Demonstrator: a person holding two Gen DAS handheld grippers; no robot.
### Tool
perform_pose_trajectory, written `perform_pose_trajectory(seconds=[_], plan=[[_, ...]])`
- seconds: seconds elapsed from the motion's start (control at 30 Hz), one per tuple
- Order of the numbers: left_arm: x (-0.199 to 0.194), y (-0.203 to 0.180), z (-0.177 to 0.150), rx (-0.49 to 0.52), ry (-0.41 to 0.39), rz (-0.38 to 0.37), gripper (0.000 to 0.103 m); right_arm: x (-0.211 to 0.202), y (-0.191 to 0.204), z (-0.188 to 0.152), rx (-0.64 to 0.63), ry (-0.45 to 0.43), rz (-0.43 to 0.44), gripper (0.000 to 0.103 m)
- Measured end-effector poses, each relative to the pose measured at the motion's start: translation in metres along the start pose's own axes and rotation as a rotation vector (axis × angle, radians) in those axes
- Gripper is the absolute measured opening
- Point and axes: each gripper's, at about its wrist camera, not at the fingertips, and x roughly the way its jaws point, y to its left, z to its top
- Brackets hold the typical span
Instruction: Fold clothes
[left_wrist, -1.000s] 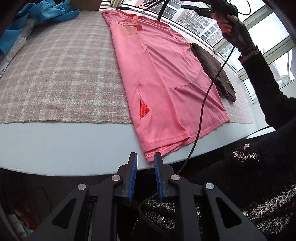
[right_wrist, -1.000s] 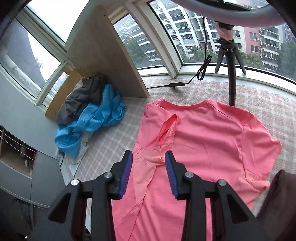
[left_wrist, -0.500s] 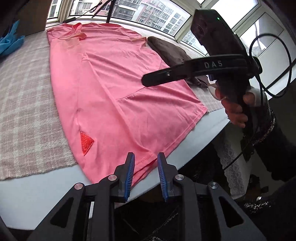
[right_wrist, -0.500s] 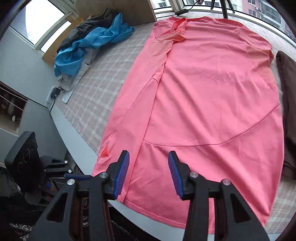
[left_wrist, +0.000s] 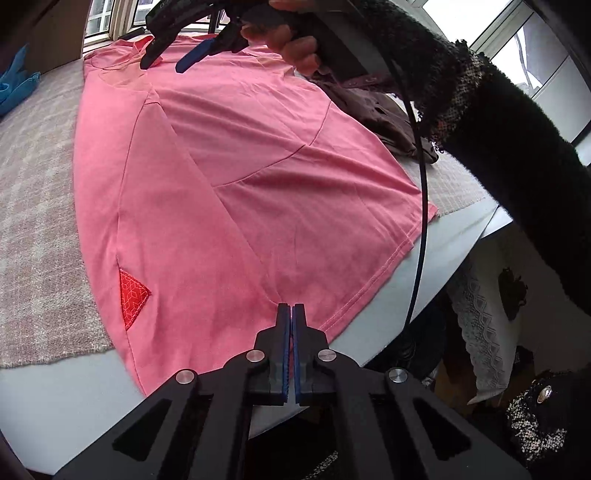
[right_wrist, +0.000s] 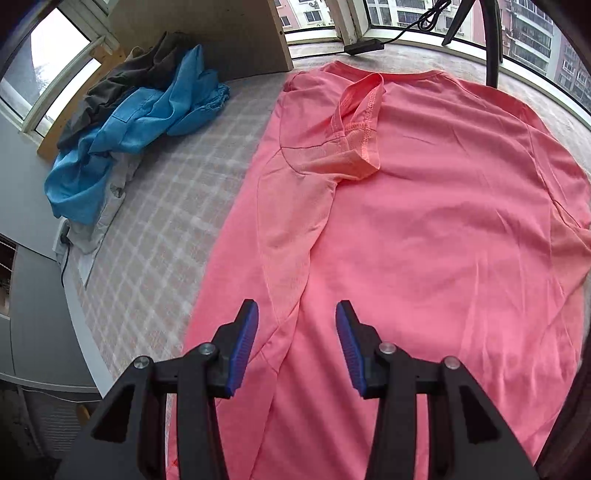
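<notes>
Pinching the near hem of the pink shirt (left_wrist: 229, 192), the left gripper (left_wrist: 291, 314) has its blue-padded jaws pressed together at the fabric edge; a small pucker of cloth rises just ahead of the tips, so it appears to hold the hem, though the cloth between the pads is hidden. A red triangular patch (left_wrist: 132, 295) sits on the shirt near the hem, to the left of the gripper. The right gripper (right_wrist: 295, 332) hovers over the middle of the shirt with jaws wide apart and nothing between them; whether the tips touch the fabric cannot be told. From the left wrist view, the right gripper is also seen further along, above the collar end, held by a hand (left_wrist: 291, 44) with a dark knitted sleeve (left_wrist: 509, 136) and a black cable (left_wrist: 421, 206) hanging from it. The shirt lies flat and lengthwise on a pink-and-white checked cloth (right_wrist: 159, 229), hem toward the table edge, collar toward the windows; its left side is already folded inward, with the sleeve (right_wrist: 354, 129) lying on the chest. The checked cloth covers a pale grey table (left_wrist: 55, 398). A brown garment (left_wrist: 388, 122) lies just beside the shirt on the right. Well apart on the left, a blue garment (right_wrist: 147, 122) is heaped with dark grey clothing (right_wrist: 122, 85) against a wooden board (right_wrist: 207, 33). Beyond, windows (right_wrist: 417, 14) show apartment blocks, and a tripod leg (right_wrist: 493, 44) stands on the sill side.
</notes>
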Motion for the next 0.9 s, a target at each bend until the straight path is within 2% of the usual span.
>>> perform_pose_trajectory(seconds=[0.1, 0.17, 0.2, 0.27, 0.33, 0.37, 0.5, 0.57, 0.67, 0.73, 0.77, 0.83, 0.9], plan=[[-0.003, -0.003, 0.002, -0.011, -0.022, -0.02, 0.0, 0.012, -0.004, 0.022, 0.009, 0.005, -0.009, 0.043], [-0.003, 0.0, 0.002, -0.042, -0.013, 0.051, 0.0, 0.02, -0.007, 0.037, 0.015, 0.008, -0.016, 0.043], [-0.004, 0.003, 0.0, -0.068, -0.001, 0.059, 0.0, 0.021, -0.009, 0.041, 0.022, 0.006, -0.015, 0.043], [-0.007, 0.008, -0.006, -0.118, 0.015, 0.081, 0.005, 0.02, -0.013, 0.046, 0.032, 0.002, -0.005, 0.043], [-0.007, 0.007, -0.01, -0.114, 0.019, 0.124, 0.013, 0.022, -0.013, 0.048, 0.025, 0.012, -0.001, 0.044], [-0.007, 0.005, -0.011, -0.107, 0.019, 0.137, 0.014, 0.024, -0.012, 0.049, 0.017, 0.018, -0.005, 0.045], [-0.003, -0.002, -0.005, -0.108, 0.022, 0.121, 0.018, 0.03, -0.006, 0.053, -0.022, 0.038, -0.025, 0.045], [-0.001, -0.006, -0.002, -0.102, 0.029, 0.128, 0.027, 0.032, -0.004, 0.054, -0.031, 0.043, -0.028, 0.045], [-0.002, -0.011, -0.002, -0.1, 0.015, 0.134, 0.03, 0.034, -0.003, 0.057, -0.042, 0.047, -0.034, 0.045], [0.004, -0.015, -0.001, -0.075, 0.023, 0.183, 0.029, 0.036, -0.002, 0.058, -0.05, 0.051, -0.037, 0.046], [0.008, -0.015, -0.001, -0.069, 0.03, 0.2, 0.024, 0.036, -0.001, 0.059, -0.053, 0.052, -0.039, 0.046], [0.013, -0.011, -0.002, -0.077, 0.034, 0.203, 0.003, 0.039, -0.002, 0.062, -0.053, 0.059, -0.041, 0.046], [0.008, -0.009, -0.001, -0.084, -0.001, 0.194, 0.001, 0.043, -0.004, 0.065, -0.052, 0.067, -0.038, 0.046]])
